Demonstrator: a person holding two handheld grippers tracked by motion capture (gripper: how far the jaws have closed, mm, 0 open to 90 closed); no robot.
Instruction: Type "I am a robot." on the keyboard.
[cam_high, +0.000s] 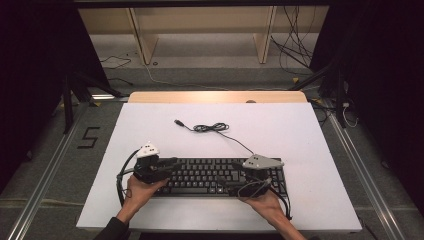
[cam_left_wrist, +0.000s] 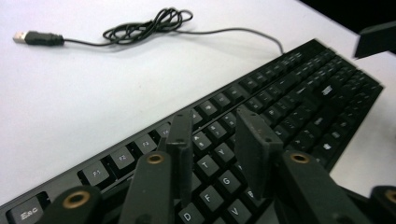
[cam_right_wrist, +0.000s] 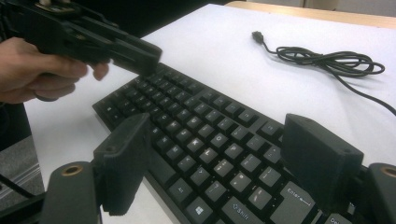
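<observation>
Black full-size plastic keyboard (cam_high: 222, 176) flat on white tabletop (cam_high: 150, 125), near its front edge. Thin black cable (cam_high: 212, 128) coiled behind keyboard, USB plug (cam_left_wrist: 37, 38) loose on white surface. Left gripper (cam_left_wrist: 222, 154) over keyboard's left end, jaws parted, grasping nothing. Right gripper (cam_right_wrist: 224, 163) over keyboard's right end, jaws spread wide, nothing between.

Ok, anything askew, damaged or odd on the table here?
Nothing damaged. The black keyboard lies square on the white table; its thin black cable is loosely bunched behind it, the USB plug unconnected. Both open grippers are over the keys.
</observation>
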